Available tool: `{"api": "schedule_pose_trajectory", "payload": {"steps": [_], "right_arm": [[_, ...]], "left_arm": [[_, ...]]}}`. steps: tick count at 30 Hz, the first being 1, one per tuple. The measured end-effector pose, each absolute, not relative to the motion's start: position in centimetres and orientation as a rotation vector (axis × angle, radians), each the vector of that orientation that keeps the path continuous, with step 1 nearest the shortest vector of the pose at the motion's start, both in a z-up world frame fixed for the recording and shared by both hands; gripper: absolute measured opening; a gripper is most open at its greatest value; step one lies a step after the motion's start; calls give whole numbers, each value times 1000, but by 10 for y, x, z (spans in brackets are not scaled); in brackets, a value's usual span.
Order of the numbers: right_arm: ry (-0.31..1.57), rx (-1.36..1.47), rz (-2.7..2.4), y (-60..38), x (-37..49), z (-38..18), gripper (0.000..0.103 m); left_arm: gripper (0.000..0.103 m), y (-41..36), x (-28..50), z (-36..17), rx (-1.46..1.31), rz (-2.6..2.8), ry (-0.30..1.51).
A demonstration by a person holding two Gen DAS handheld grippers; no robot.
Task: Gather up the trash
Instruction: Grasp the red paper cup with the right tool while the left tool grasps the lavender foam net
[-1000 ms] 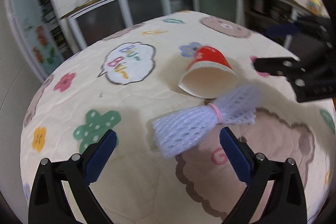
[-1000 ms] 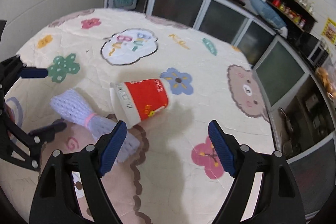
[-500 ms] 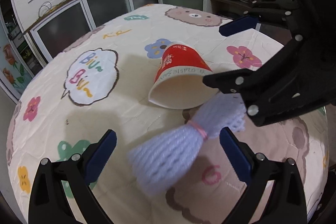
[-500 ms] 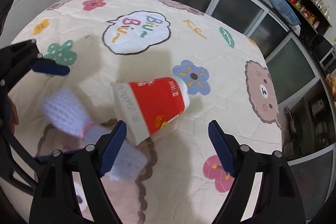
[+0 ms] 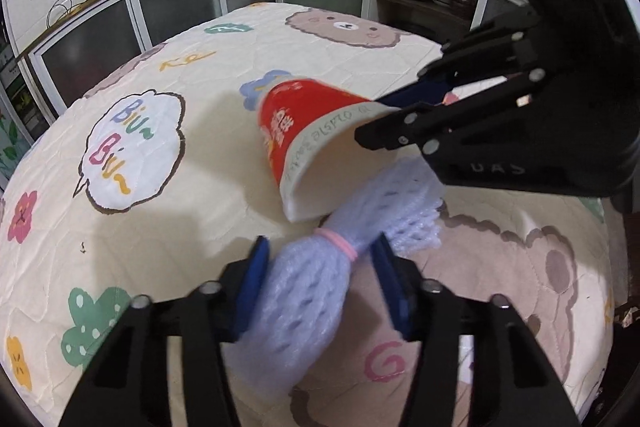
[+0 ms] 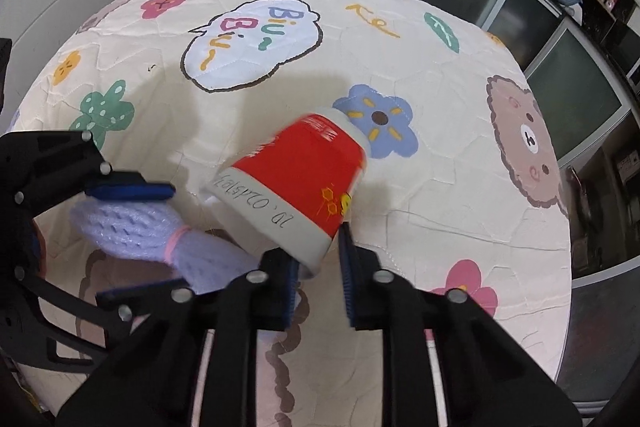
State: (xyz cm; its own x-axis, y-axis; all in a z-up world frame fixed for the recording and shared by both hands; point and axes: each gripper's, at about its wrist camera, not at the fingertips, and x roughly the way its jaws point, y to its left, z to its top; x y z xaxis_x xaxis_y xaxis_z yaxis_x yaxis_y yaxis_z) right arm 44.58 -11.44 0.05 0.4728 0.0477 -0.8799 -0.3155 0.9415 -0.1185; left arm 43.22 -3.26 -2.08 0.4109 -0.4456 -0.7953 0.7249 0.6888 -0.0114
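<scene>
Right gripper (image 6: pixel 316 279) had closed down on the rim of the paper cup (image 6: pixel 296 187), one pad inside the mouth and one outside by the look of it, jaws narrow with just the cup wall between them. Left gripper (image 5: pixel 320 287) was clamped on the foam net (image 5: pixel 316 287), pads touching both sides of the bundle just behind its pink rubber band (image 5: pixel 336 241), jaws roughly half open because the foam fills the gap.

Largest to smallest:
- Table (image 6: pixel 460 187), covered in a cartoon print cloth, carried both pieces of trash near its middle.
- Cup: red and white, on its side, tilted and motion blurred, so probably just coming off the cloth. Mouth faced the grippers.
- Foam net: pale purple, free end touching or tucked at the cup mouth; can't tell which.

Step, my read: both grasps made, pick-up phase. No bin or bag visible in either view.

Next move needs a clean lift of both and carry to wherever the trash goes, or stuffing the net into the cup first. Rim pinch is thin; the cup could fold or swing.
</scene>
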Motion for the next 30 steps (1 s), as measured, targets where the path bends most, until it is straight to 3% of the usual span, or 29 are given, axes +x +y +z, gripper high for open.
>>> {"api": "schedule_pose_trajectory", "payload": {"steps": [3,6,30], "right_arm": [[1052,-259,221,-118,446,2,10],[1039,-226,226,-124,443,8,9],[880,-160,187,-169,342,95,2]], "left_arm": [[32,-27,435,-17,304,-785,882],[29,-24,432,-15,295,-791,881],[28,-35,314,58,376,-897,777]]}}
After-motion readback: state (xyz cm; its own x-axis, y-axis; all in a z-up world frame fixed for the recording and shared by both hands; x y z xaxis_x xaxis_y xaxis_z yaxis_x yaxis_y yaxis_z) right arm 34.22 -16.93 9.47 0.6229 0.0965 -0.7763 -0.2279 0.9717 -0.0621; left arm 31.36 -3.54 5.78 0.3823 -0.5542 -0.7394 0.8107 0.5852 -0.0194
